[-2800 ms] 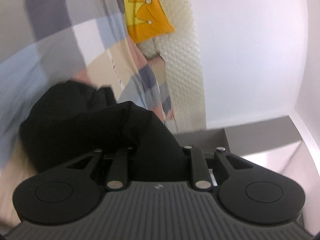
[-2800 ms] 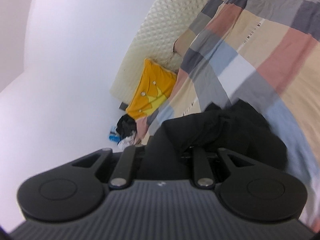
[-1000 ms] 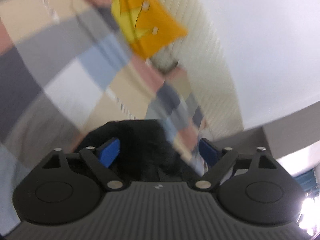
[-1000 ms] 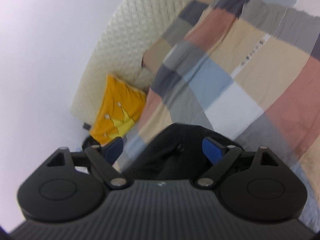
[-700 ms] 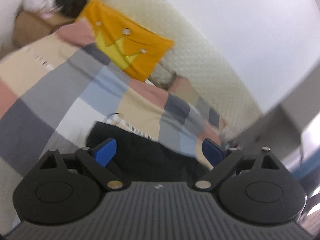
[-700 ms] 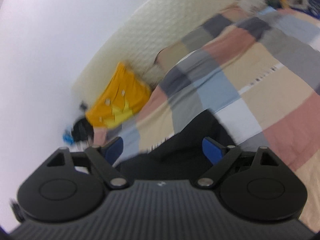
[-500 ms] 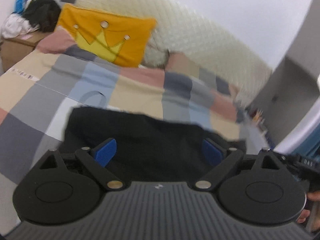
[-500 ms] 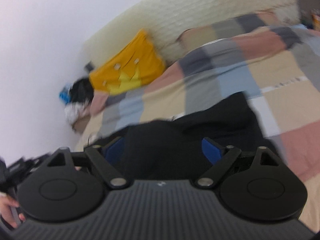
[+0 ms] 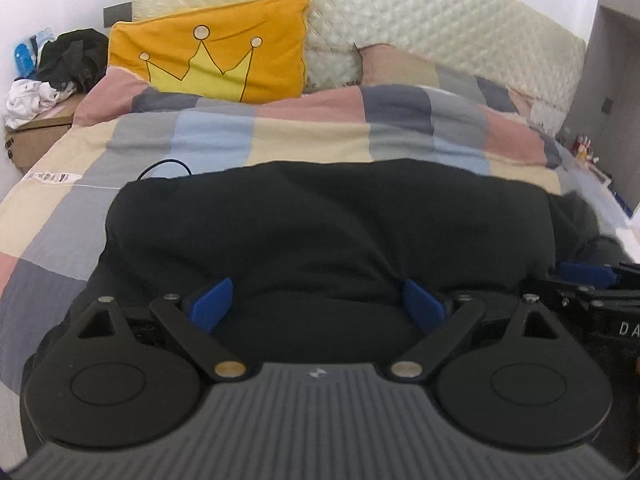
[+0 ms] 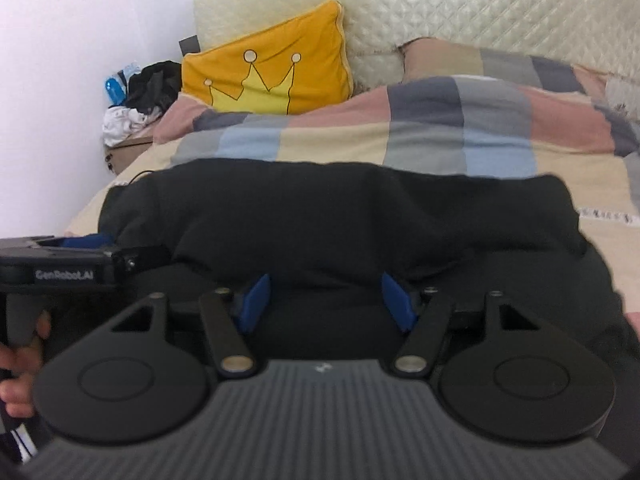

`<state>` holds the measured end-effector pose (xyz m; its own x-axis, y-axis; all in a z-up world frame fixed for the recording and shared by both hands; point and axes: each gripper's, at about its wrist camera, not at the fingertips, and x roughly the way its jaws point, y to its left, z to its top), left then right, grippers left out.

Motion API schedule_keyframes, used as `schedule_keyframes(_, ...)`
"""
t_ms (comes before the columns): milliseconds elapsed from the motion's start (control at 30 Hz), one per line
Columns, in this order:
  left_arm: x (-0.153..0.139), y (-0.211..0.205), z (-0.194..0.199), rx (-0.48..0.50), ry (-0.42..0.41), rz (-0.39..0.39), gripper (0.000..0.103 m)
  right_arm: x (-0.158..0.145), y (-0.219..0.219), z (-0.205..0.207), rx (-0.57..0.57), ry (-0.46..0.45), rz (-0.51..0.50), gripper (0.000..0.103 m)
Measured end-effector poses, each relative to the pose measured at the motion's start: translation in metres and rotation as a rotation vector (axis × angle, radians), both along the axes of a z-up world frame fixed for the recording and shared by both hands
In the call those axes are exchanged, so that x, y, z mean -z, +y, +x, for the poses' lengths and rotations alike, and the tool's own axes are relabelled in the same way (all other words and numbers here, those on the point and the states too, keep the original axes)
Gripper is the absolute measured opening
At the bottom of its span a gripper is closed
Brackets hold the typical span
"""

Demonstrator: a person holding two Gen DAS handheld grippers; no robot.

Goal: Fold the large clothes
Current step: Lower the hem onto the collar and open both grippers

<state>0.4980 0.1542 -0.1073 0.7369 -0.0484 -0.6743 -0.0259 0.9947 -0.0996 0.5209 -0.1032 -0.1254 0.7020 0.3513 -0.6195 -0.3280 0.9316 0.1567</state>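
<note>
A large black garment (image 9: 328, 224) lies spread across the checked bedcover (image 9: 304, 136), its far edge folded over in a soft roll. It also fills the middle of the right wrist view (image 10: 332, 220). My left gripper (image 9: 318, 304) is open, its blue pads apart just above the garment's near part. My right gripper (image 10: 326, 300) is open the same way, holding nothing. The right gripper shows at the right edge of the left wrist view (image 9: 584, 276). The left gripper shows at the left edge of the right wrist view (image 10: 84, 242).
An orange crown pillow (image 9: 212, 64) leans on the quilted cream headboard (image 9: 420, 28). A cardboard box with piled clothes (image 9: 44, 80) stands left of the bed. A thin black cable (image 9: 164, 168) lies by the garment's far left corner. A grey cupboard (image 9: 612, 64) is at right.
Both grippers, shut on the bunched black garment 2.8 s ago, have opened and let it go. Both views swung level; the garment now lies spread wide on the bed.
</note>
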Motion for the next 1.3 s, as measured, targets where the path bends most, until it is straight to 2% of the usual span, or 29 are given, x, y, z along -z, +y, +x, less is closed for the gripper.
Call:
schedule_keyframes(133, 0.018, 0.001, 0.007, -0.005, 0.004, 0.000, 0.095, 0.018, 0.002, 0.004, 0.009, 0.016, 0.017, 0.065)
schedule_keyframes(567, 0.069, 0.003, 0.022, 0.000, -0.008, -0.023, 0.100, 0.067, 0.005, 0.013, 0.017, -0.031, 0.059, 0.064)
schedule_keyframes(733, 0.081, -0.006, 0.025, -0.008, -0.017, 0.014, 0.102, 0.079, 0.011, 0.015, 0.024, -0.062, 0.032, 0.065)
schedule_keyframes(867, 0.070, -0.009, 0.028, 0.015, 0.017, 0.037, 0.102, 0.075, 0.010, 0.014, 0.024, -0.041, 0.025, 0.065)
schedule_keyframes(967, 0.042, -0.004, 0.026, 0.051, 0.014, 0.052, 0.102, 0.053, -0.003, 0.012, 0.010, 0.007, 0.067, 0.066)
schedule_keyframes(1033, 0.019, 0.003, 0.022, 0.040, -0.026, 0.064, 0.102, 0.032, -0.019, 0.005, 0.014, -0.012, 0.127, 0.072)
schedule_keyframes(1133, -0.003, 0.020, 0.027, 0.017, -0.056, 0.065, 0.102, 0.000, -0.048, 0.001, 0.058, -0.089, 0.185, 0.082)
schedule_keyframes(1233, -0.008, 0.040, 0.038, -0.029, -0.065, 0.127, 0.102, -0.013, -0.073, 0.013, 0.146, -0.118, 0.130, 0.087)
schedule_keyframes(1300, -0.002, 0.059, 0.046, -0.075, -0.040, 0.109, 0.102, -0.008, -0.086, 0.026, 0.188, -0.091, 0.065, 0.087)
